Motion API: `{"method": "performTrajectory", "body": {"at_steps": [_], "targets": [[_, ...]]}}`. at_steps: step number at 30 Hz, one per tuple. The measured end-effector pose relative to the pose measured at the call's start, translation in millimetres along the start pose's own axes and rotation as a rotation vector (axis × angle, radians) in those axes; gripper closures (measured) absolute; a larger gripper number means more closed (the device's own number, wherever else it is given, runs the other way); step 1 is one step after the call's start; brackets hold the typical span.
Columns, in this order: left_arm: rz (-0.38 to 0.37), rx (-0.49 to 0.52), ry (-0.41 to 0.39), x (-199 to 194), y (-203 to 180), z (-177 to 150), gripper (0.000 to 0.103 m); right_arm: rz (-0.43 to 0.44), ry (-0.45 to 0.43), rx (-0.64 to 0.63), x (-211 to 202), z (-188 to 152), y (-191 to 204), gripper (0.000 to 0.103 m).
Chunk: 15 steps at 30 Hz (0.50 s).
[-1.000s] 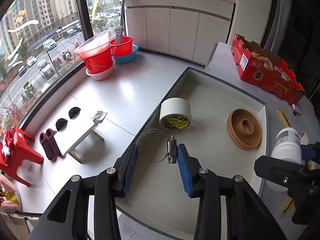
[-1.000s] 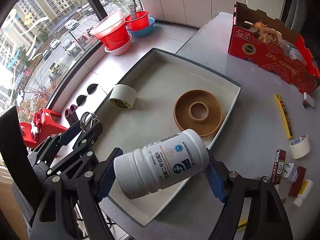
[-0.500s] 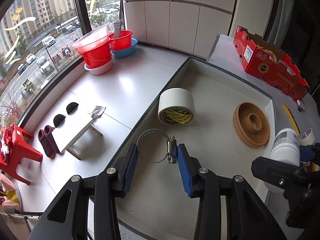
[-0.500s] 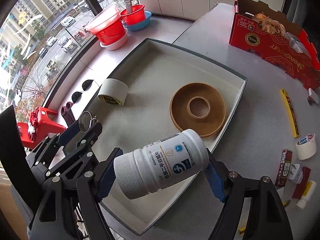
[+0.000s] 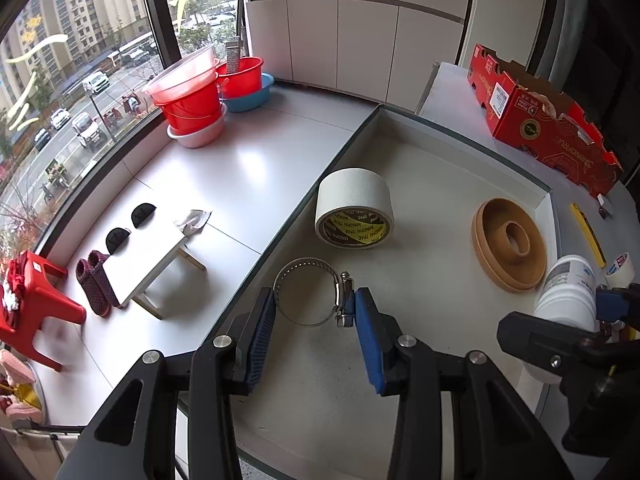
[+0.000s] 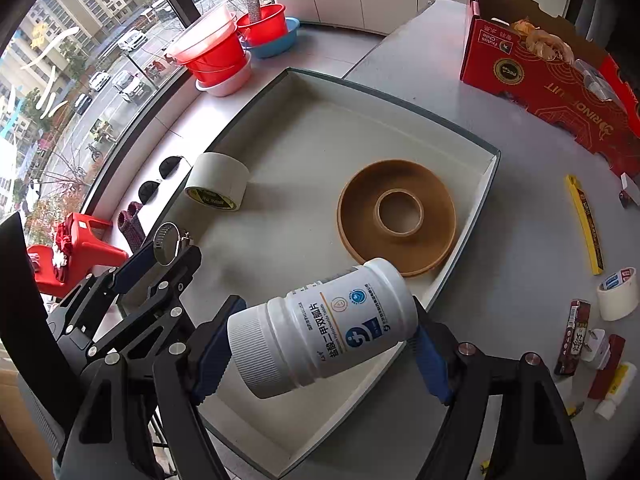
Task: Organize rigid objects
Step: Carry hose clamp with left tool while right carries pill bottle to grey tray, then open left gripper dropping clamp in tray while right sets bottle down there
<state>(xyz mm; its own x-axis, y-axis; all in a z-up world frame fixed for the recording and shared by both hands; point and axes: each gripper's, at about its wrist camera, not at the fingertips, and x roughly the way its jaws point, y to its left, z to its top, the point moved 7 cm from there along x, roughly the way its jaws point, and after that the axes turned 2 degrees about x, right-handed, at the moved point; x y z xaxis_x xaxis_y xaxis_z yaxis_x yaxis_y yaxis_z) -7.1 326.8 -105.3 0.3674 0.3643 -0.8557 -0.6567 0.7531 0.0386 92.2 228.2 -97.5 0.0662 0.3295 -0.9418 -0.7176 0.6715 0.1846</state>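
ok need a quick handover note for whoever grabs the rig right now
Left gripper: shut on the metal hose clamp, held above the near-left part of the tray.
Right gripper: shut on the white pill bottle, held sideways over the tray's near edge.
Done: white tape roll and brown ring dish lie in the tray.
Left: set down clamp and bottle; yellow bar, small tape roll and other small items remain on the table.

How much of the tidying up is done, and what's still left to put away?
Done: the white tape roll and the brown ring dish already lie in the tray.
In hand: the left gripper holds a metal hose clamp and the right gripper holds a white pill bottle, both over the tray.
Left: a small tape roll, a yellow stick and other small bits remain on the table.
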Motion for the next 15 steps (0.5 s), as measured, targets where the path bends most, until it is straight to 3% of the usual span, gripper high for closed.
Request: {"method": "performTrajectory", "body": {"at_steps": [11, 13, 15], "targets": [[-0.018, 0.017, 0.033, 10.0, -5.5, -6.5, 0.058, -0.022, 0.007, -0.034, 9.1, -3.8, 3.1, 0.023], [-0.015, 0.006, 0.031, 8.8, -4.5, -7.5, 0.031, -0.034, -0.004, -0.049, 6.7, -4.1, 4.0, 0.023], [0.001, -0.011, 0.021, 6.5, 0.2, -8.6, 0.023, -0.064, -0.019, -0.052, 3.2, -3.3, -1.2, 0.011]]}}
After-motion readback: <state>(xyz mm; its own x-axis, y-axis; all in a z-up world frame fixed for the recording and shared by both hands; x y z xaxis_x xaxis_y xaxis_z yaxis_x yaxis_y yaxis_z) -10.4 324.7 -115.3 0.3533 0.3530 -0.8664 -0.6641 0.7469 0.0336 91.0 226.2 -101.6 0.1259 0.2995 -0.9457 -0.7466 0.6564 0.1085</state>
